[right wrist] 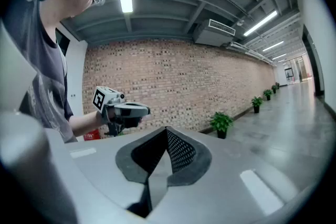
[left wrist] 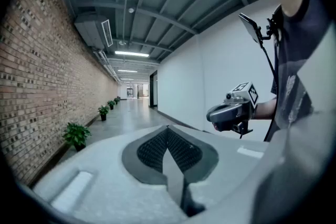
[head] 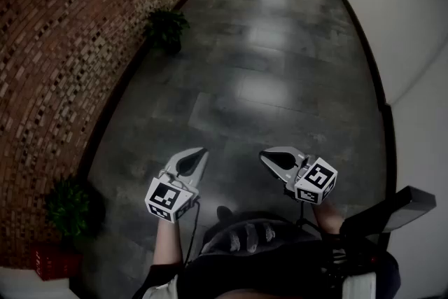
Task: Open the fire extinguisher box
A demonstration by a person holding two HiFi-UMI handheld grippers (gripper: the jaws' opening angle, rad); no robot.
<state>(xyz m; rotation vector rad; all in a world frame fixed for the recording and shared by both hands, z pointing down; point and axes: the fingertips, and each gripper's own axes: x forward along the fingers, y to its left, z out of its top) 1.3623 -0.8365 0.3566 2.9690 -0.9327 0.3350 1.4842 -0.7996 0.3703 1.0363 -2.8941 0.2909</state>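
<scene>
I stand in a long corridor, both grippers held out in front of me at waist height. My left gripper [head: 200, 153] is shut with nothing between its jaws; its dark pads meet at the tip [left wrist: 168, 132]. My right gripper [head: 268, 156] is likewise shut and empty [right wrist: 167, 132]. The two point slightly toward each other, a hand's width apart. A red box [head: 54, 261] sits low against the brick wall at my near left, behind and left of the left gripper. A sliver of that red box [right wrist: 92, 135] shows in the right gripper view behind the left gripper [right wrist: 124, 111].
The brick wall [head: 49, 45] runs along the left with several potted plants at its foot, the closest plant [head: 70, 210] right above the red box, another plant [head: 166, 28] further on. A white wall [head: 413, 24] bounds the right. Grey tiled floor [head: 280, 80] stretches ahead.
</scene>
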